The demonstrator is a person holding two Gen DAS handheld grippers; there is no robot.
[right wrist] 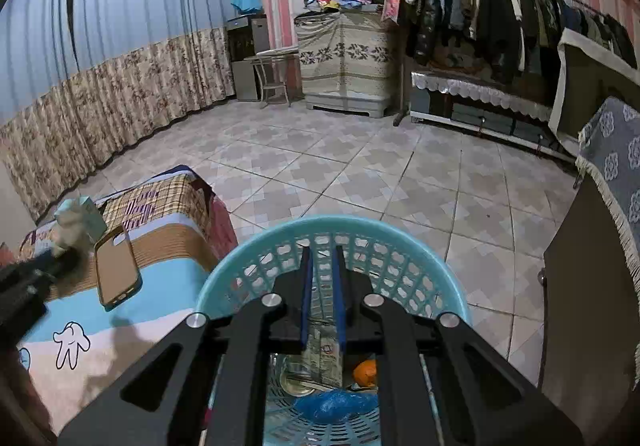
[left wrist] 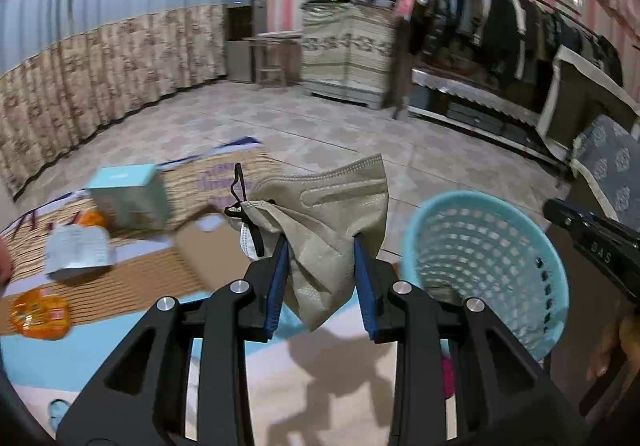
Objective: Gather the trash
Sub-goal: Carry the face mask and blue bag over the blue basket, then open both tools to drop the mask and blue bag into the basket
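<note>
The left tongs (left wrist: 320, 246) are clamped on a beige mask (left wrist: 324, 214), which bunches between the blue pads (left wrist: 280, 270) and hangs loose below them, its black ear loop (left wrist: 240, 190) trailing out toward 10 o'clock. The grip takes only a fold of soft fabric, so the mask may slip free, and the dangling loop could snag the basket (left wrist: 484, 258) rim or leave the mask draped over the edge instead of inside. The basket sits at 3 o'clock of the tongs, close beside them but not under them, so letting go now would likely drop the mask onto the bed (left wrist: 100, 358). The left tongs point forward and downward over the bed's edge. The right tongs (right wrist: 322, 286) are nearly together with nothing visibly between them, angled down into the basket mouth (right wrist: 224, 286), above litter already lying at its bottom; they crowd the opening and could block or knock the incoming mask. More litter waits on the bed at 9 o'clock: a box (left wrist: 128, 194), a paper (left wrist: 78, 250) and an orange wrapper (left wrist: 38, 316).
</note>
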